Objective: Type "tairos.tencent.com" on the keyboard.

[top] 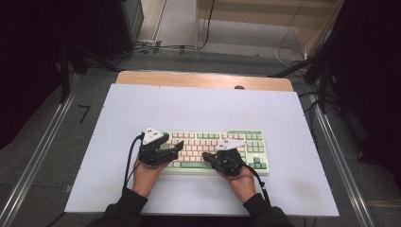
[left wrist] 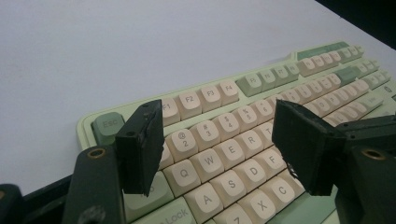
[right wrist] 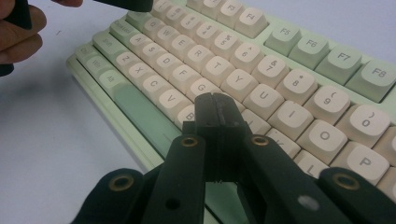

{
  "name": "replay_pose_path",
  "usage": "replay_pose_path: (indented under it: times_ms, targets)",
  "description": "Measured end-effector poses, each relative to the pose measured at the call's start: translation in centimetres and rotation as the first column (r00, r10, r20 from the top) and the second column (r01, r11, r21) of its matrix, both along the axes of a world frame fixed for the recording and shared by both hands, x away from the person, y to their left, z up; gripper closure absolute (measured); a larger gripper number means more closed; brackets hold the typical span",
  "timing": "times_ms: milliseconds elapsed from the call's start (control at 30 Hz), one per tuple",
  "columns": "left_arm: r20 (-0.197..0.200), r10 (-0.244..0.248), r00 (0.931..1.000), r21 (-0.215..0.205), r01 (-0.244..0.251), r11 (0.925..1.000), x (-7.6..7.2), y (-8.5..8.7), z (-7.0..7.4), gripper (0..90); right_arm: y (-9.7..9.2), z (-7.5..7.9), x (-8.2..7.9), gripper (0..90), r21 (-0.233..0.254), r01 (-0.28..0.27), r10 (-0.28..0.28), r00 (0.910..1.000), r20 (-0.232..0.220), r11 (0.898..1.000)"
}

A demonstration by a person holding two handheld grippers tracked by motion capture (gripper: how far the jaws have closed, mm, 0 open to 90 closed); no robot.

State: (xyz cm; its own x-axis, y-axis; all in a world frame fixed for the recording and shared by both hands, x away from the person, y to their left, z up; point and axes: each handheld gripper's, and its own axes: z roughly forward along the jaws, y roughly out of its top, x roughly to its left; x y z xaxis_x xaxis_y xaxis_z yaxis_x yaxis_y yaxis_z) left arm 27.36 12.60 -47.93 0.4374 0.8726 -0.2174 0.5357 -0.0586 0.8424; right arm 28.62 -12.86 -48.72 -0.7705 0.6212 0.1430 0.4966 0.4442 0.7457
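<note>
Flat on white table [top: 198, 106], stiff mint-green plastic keyboard [top: 215, 150] with light springy keys, pressable from above: right gripper [right wrist: 215, 109] pinched empty at six o'clock, left gripper [left wrist: 219, 144] gaping, empty

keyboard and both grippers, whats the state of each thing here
keyboard: lying flat on the white mat, keys facing up, nothing gripping it
left gripper: jaws open, hovering above the keys at the keyboard's left end
right gripper: jaws shut with nothing between them, tips pointed down among the middle letter keys
white mat: spread flat on the wooden table
</note>
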Motion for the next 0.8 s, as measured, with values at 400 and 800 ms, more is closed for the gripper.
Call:
replay_pose_path:
  times_ms: [400,800]
  targets:
    - [-0.001,-0.002,1.0,0.01,0.002,0.9999,0.0,0.0,-0.1,34.8,0.3,-0.4,0.0,87.4,-0.018,-0.003,0.003,1.0,-0.005,1.0]
    - [0.002,-0.001,1.0,0.006,0.001,1.0,0.0,-0.1,-0.1,34.9,-0.6,0.9,-0.2,80.9,0.045,0.021,-0.021,0.9998,0.008,0.999]
